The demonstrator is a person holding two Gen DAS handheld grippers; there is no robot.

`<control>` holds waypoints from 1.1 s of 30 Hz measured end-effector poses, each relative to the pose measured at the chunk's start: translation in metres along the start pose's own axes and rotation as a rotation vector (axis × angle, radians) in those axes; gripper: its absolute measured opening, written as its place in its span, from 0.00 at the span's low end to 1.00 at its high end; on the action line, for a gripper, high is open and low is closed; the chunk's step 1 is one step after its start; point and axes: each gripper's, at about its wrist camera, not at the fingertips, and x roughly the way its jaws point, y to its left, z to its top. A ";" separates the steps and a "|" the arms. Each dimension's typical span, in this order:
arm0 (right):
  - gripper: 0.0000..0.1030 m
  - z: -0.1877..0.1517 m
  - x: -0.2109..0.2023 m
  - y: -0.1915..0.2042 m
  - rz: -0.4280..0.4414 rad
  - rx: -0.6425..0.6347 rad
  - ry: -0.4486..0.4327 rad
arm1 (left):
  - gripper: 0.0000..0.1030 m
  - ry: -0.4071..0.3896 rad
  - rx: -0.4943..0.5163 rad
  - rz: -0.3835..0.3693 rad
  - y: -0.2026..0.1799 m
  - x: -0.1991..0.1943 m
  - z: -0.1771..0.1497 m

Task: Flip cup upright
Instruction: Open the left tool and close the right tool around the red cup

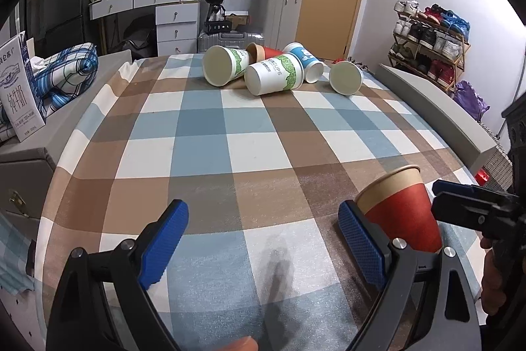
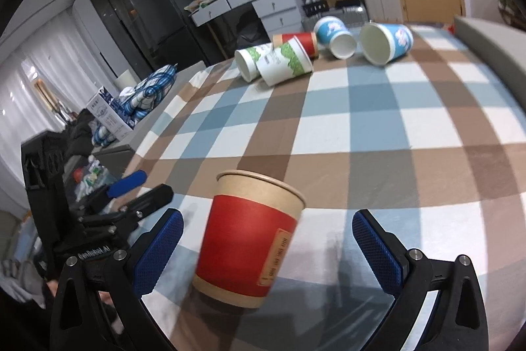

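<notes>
1. Red-and-kraft paper cup (image 2: 250, 239) stands mouth-up on the checked tablecloth (image 2: 378, 127), between the right gripper (image 2: 268, 249)'s blue pads and nearer its left one; the jaws are spread wide with a clear gap on each side, nothing clamped.
2. It looks already upright, so the step in hand is likely a clean release: I would draw the right gripper straight back along its fingers, since a sideways drift could knock the light cup over.
3. From the left gripper (image 1: 263, 245), the cup sits just outside its right pad, close beside or behind it; those jaws also stand apart, holding nothing.
4. Thin paper wall, rolled rim, tapered body: easily crushed or tipped. The ribbed rubber-looking pads should grip well, so squeeze gently.
5. Ahead of both grippers, well apart, five more paper cups (image 1: 273, 78) lie on their sides, green-, blue- and red-printed.
6. Soft cloth may wrinkle beneath a cup's base.
</notes>
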 end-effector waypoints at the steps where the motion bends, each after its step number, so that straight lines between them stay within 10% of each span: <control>1: 1.00 0.001 0.002 0.000 0.002 0.007 0.010 | 0.87 0.001 0.002 -0.001 0.000 0.000 0.000; 22: 0.99 0.013 0.033 -0.009 0.088 0.143 0.176 | 0.87 0.018 0.015 0.003 0.002 0.004 -0.003; 33: 0.62 0.014 0.029 -0.004 0.160 0.140 0.163 | 0.87 0.017 0.016 0.001 0.002 0.004 -0.003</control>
